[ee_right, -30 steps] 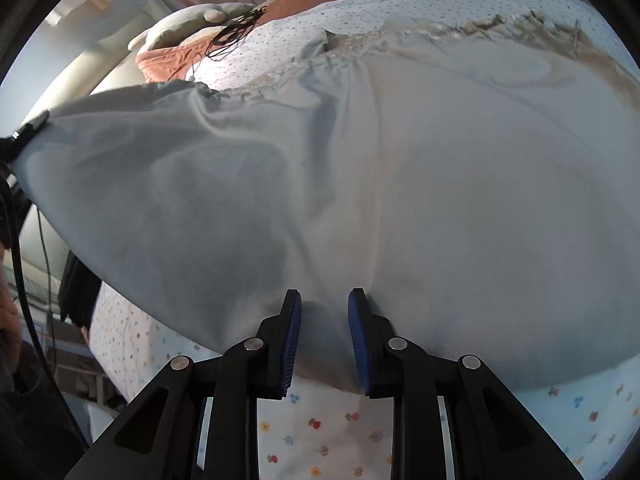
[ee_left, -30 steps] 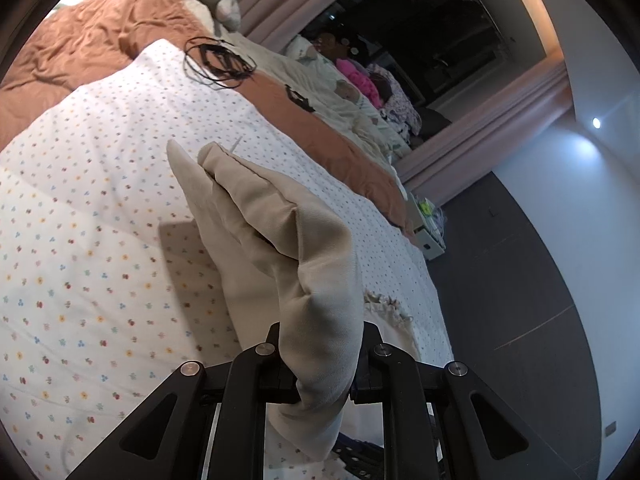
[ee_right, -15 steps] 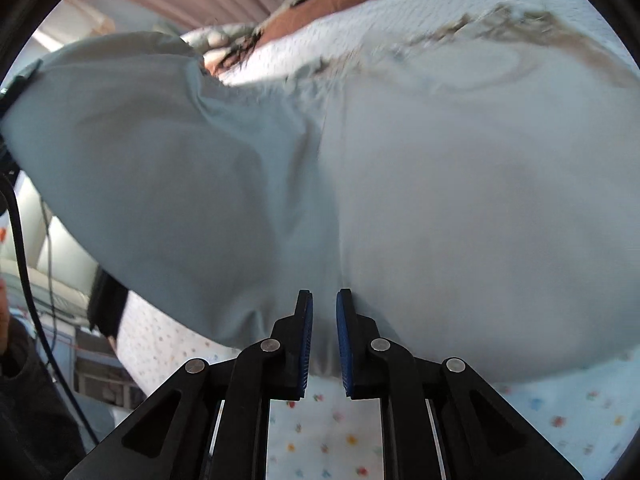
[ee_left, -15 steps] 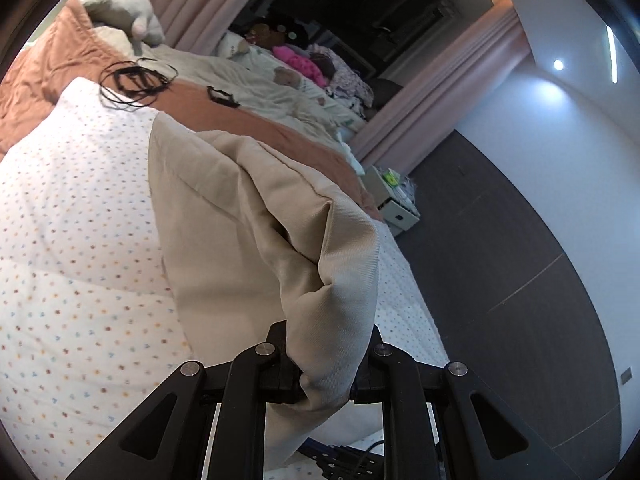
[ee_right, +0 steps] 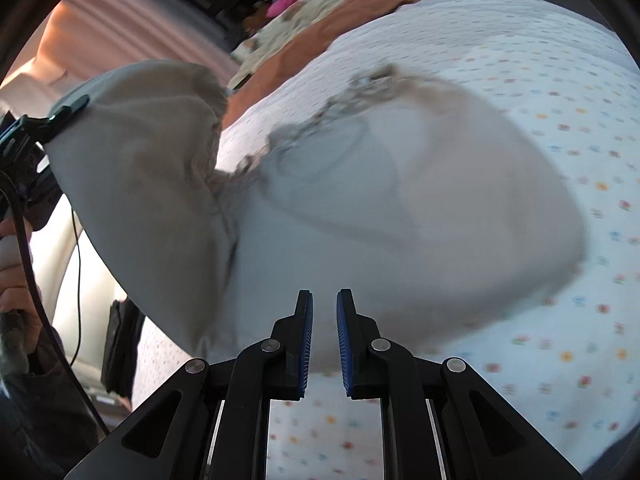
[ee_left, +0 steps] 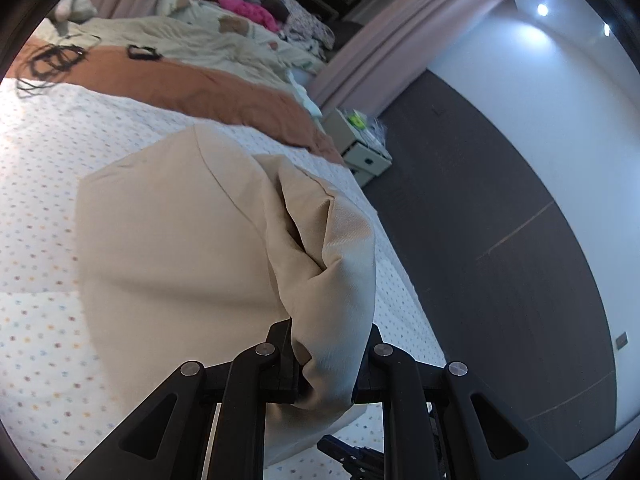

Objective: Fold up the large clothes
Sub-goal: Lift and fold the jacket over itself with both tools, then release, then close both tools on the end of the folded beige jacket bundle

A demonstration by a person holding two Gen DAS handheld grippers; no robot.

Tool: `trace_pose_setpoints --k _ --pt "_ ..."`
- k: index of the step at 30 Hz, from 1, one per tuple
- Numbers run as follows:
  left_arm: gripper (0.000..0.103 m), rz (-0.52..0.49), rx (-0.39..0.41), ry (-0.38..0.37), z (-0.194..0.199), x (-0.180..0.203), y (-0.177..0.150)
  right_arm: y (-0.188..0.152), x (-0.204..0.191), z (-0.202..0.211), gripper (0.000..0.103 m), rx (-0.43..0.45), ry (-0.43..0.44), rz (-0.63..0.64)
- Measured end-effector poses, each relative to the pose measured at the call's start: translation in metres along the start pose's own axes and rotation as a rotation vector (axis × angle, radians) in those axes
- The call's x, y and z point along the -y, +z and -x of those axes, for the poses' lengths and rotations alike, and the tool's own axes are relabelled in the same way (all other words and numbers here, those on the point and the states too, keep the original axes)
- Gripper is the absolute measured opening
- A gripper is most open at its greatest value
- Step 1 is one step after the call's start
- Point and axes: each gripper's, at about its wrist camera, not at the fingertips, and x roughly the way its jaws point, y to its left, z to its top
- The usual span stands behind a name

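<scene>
A large beige garment [ee_left: 180, 240] lies on the dotted bed quilt [ee_left: 40, 160]. My left gripper [ee_left: 330, 328] is shut on a thick bunched edge of it and holds that part up off the bed. In the right wrist view the garment [ee_right: 400, 220] spreads across the quilt [ee_right: 540, 80], with a lace trim [ee_right: 360, 88] along its far side. My right gripper [ee_right: 324, 300] is shut on the near hem, which sits between the blue pads [ee_right: 306, 340]. The left gripper [ee_right: 52, 120] shows at the left, lifting a raised flap.
An orange blanket [ee_left: 200, 88] crosses the bed beyond the quilt, with black cables [ee_left: 52, 60] on it. Piled bedding and a pink item [ee_left: 248, 12] lie further back. A white nightstand [ee_left: 360, 144] stands on the dark floor [ee_left: 500, 240]. A person's hand [ee_right: 12, 272] holds the left handle.
Both grippers have risen and swung across the bed with the garment. The right jaws narrowed onto the hem. The left-held flap now stands higher and folds toward the rest.
</scene>
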Motion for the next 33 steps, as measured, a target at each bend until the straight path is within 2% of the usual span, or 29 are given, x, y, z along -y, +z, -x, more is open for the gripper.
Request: trace_pose_setpoints --k 7,14,16,18,20,21,22,24,28,31,33 --pt "0.016 -0.049 -0.124 -0.027 -0.075 0.038 -0.022 -0.001 0.046 0.031 0.013 0.041 -0.047 -0.075" --pt "0.017 -0.138 -0.242 -0.014 -0.119 0.068 -0.059 -0.003 0.071 0.051 0.013 0.070 -0.066 -0.128" --pt "0.024 -0.167 -0.280 -0.004 -0.126 0.072 -0.067 -0.003 0.073 0.055 0.013 0.077 -0.064 -0.137" --pt "0.044 -0.164 -0.312 -0.039 -0.128 0.075 -0.072 -0.001 0.074 0.058 0.016 0.086 -0.060 -0.143" --pt "0.057 -0.152 -0.326 -0.085 -0.123 0.073 -0.076 0.002 0.072 0.060 0.034 0.100 -0.049 -0.152" --pt "0.062 -0.150 -0.319 -0.101 -0.119 0.071 -0.074 0.004 0.071 0.062 0.050 0.114 -0.042 -0.154" --pt "0.065 -0.150 -0.306 -0.108 -0.114 0.067 -0.072 0.002 0.075 0.066 0.060 0.125 -0.037 -0.152" --pt "0.069 -0.156 -0.269 -0.085 -0.102 0.060 -0.069 0.006 0.072 0.068 0.060 0.134 -0.019 -0.141" --pt "0.070 -0.140 -0.209 -0.008 -0.071 0.037 -0.071 0.019 0.064 0.065 0.061 0.136 0.023 -0.117" --pt "0.070 -0.101 -0.176 0.067 -0.051 0.007 -0.073 0.028 0.060 0.054 0.078 0.135 0.020 -0.111" --pt "0.070 -0.063 -0.159 0.109 -0.038 -0.014 -0.076 0.034 0.064 0.042 0.078 0.115 0.009 -0.122"
